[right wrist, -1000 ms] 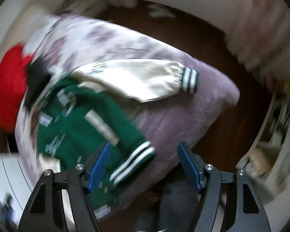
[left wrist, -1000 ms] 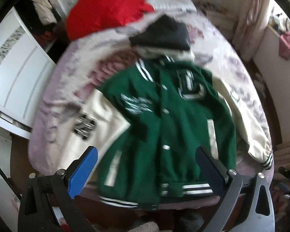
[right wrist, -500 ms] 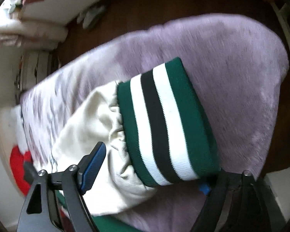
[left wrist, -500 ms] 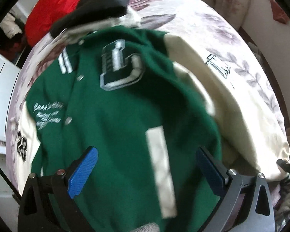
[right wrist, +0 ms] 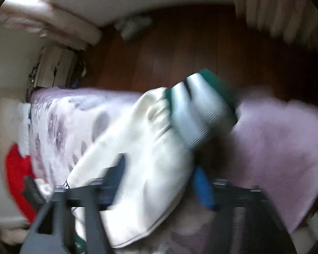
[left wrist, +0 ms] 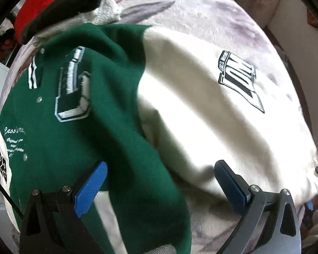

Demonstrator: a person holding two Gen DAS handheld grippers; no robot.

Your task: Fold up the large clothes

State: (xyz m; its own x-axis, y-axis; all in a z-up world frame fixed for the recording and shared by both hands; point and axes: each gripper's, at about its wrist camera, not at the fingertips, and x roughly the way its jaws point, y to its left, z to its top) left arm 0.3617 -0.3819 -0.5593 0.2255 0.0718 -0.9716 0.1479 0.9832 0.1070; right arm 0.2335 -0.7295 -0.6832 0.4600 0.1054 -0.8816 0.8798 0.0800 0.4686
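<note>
A green varsity jacket [left wrist: 78, 127] with cream sleeves lies front up on a bed. Its cream sleeve [left wrist: 212, 114] with a black patch stretches to the right. My left gripper [left wrist: 161, 188] is open, its blue pads wide apart, hovering low over the green side seam beside the sleeve. In the right wrist view the same cream sleeve [right wrist: 142, 165] runs between my right gripper's [right wrist: 159, 182] closing jaws. The striped green cuff [right wrist: 197, 110] rises beyond them. This view is blurred.
The bed has a pale floral purple blanket [left wrist: 201, 10]. A black garment [left wrist: 70, 2] and a red one [left wrist: 38, 2] lie at its head. Dark wood floor [right wrist: 180, 48] lies beyond the bed's edge, with curtains and shelves along the walls.
My left gripper has moved lower and rightward over the jacket, toward the sleeve seam. My right gripper has closed in on the cream sleeve and lifted it; the cuff now stands off the blanket.
</note>
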